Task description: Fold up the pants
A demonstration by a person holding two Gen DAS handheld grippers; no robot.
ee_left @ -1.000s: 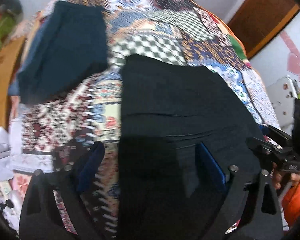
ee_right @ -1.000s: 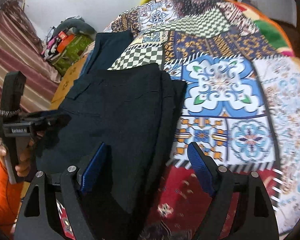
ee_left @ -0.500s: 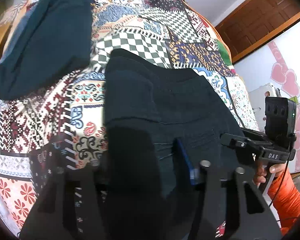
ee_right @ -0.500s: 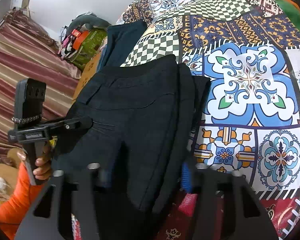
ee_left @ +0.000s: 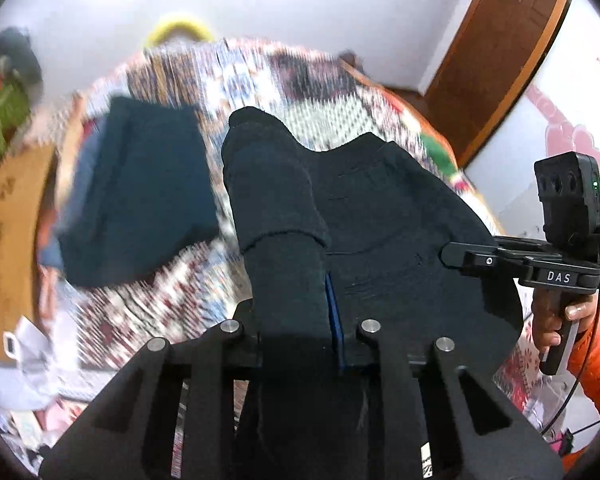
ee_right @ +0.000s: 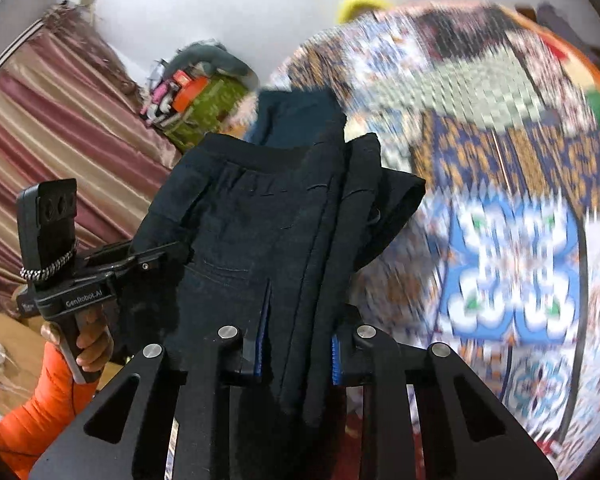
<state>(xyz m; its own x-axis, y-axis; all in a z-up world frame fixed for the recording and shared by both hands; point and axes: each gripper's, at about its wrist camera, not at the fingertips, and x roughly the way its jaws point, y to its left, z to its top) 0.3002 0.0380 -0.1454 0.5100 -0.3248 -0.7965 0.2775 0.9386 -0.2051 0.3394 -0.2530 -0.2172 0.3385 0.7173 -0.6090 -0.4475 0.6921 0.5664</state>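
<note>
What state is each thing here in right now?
Black pants: folded, near end lifted by both tongs.
Left tongs: shut on the black pants.
Right tongs: shut on the black pants.
Dark teal garment: folded, lying on the patchwork bedspread.
Wooden door: closed.

Quick count: two grippers, the left gripper [ee_left: 296, 312] and right gripper [ee_right: 296, 344]. One pair of black pants [ee_left: 380, 240] in the middle, one darker folded garment [ee_left: 140, 196] at left, one patchwork bedspread [ee_right: 500, 160].
</note>
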